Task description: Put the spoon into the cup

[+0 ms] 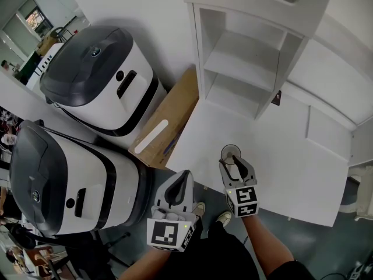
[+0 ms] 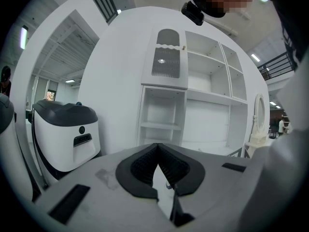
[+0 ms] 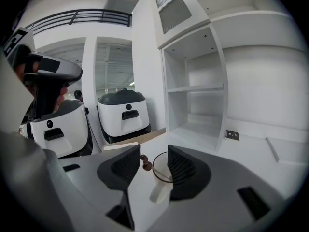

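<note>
the right hand-held gripper [image 1: 236,165] is hovering over the near edge of the white table [image 1: 285,174], tilting slightly downward. its jaws are standing wide apart, released, and gripping nothing. in the right gripper view the cup [image 3: 160,191] is sitting on the table between the two pads. the right pad is hiding part of its dark rim, and the left pad is standing clear of it. the spoon [image 3: 155,169] is already lying in the cup: its thin handle is leaning over the rim toward the left pad, with a brown beaded end sticking out just beside that pad (whether it is touching the pad i cannot tell). from the head view the cup [image 1: 231,154] is showing as a small round shape right at the tips of the right hand-held gripper.

the left hand-held gripper [image 1: 183,178] is hanging off the table's edge, near the right one and a little lower in the head view. its jaws are clenched, tips meeting, with nothing between them [image 2: 157,150].

a white shelf [image 1: 245,57] is standing at the back of the table, well apart from the cup. two white and dark grey machines [image 1: 99,74] are standing on the floor at the left, with a cardboard box [image 1: 172,115] lying between them and the table.
</note>
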`<state>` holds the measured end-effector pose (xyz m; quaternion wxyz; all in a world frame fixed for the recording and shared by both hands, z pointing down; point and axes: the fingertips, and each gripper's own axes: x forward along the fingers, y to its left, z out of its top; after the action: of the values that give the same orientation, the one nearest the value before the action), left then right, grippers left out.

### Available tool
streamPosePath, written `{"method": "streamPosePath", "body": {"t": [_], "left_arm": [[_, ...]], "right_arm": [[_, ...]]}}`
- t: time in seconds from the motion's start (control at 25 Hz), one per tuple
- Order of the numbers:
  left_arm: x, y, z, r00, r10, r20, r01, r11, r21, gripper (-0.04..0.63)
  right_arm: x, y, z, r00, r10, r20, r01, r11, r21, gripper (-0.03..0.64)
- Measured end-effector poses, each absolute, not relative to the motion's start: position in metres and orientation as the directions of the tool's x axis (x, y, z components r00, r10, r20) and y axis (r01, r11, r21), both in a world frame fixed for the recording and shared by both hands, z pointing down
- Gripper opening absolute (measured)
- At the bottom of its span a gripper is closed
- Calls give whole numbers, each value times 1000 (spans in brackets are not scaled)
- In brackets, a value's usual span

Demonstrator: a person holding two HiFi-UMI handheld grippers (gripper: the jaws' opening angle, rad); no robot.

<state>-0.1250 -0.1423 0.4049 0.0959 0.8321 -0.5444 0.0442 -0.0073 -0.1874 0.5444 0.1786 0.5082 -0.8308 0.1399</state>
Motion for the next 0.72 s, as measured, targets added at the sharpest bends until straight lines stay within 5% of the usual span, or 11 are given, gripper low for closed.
{"method": "streamPosePath", "body": {"t": [0.28,0.48,0.72], "left_arm": [[-123,-142,402,410,-897,167,-912,-396,111,6],[-119,-140,398,422,-893,154,-906,-408,113,6],[-110,-136,392,450,-883,136,-892,-437,114,6]], "right_arm": [[0,-188,514,-395,-838,376,-912,407,-50,209],[13,-187,473,-347,-898,270,-933,359,-6,98],[24,-176,438,-311,-926,212,-946,324,26,64]]}}
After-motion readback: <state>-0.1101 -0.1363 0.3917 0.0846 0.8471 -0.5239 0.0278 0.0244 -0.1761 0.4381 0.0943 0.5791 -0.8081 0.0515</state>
